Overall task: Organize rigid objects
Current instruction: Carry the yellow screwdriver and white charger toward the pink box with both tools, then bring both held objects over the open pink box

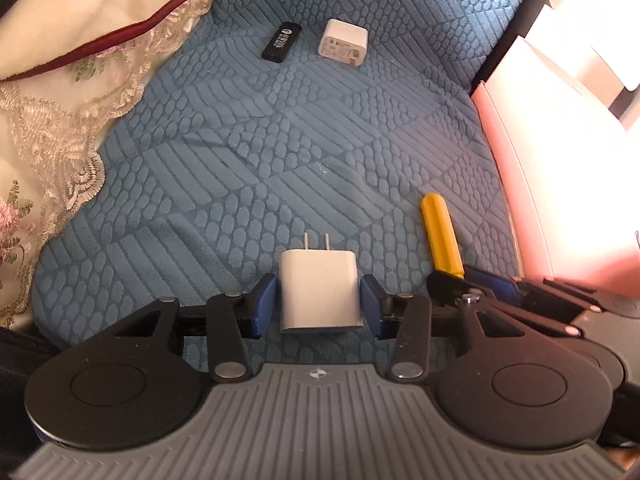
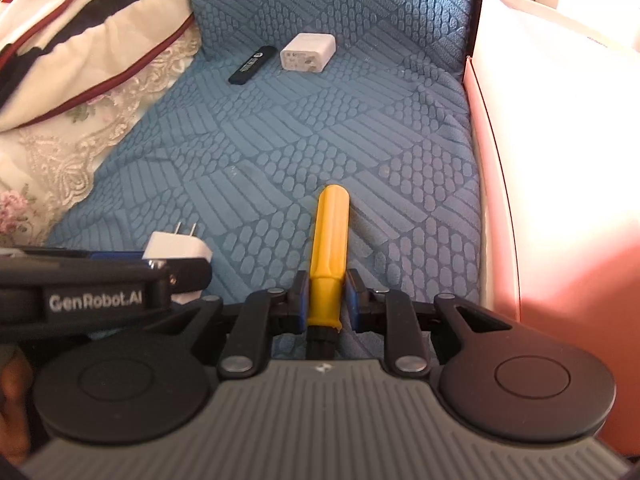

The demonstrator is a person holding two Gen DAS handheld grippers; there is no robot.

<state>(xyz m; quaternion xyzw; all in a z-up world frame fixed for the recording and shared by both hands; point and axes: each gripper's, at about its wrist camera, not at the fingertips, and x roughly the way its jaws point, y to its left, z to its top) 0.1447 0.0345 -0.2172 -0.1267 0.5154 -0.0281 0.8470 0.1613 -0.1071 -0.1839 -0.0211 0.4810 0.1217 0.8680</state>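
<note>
My left gripper (image 1: 319, 300) is shut on a white plug charger (image 1: 319, 290) with its two prongs pointing forward, held over the blue textured cushion (image 1: 280, 152). My right gripper (image 2: 327, 298) is shut on a yellow screwdriver handle (image 2: 329, 248) that points forward; its black collar sits behind the pads. The charger also shows at the left in the right wrist view (image 2: 178, 248), and the handle at the right in the left wrist view (image 1: 440, 236). Far back on the cushion lie a black USB stick (image 1: 281, 41) and a white square adapter (image 1: 343, 42).
A cream pillow with dark red piping and lace trim (image 1: 60, 60) covers the left side. A pale pink box wall (image 1: 560, 184) stands along the right edge of the cushion. The two grippers are side by side, close together.
</note>
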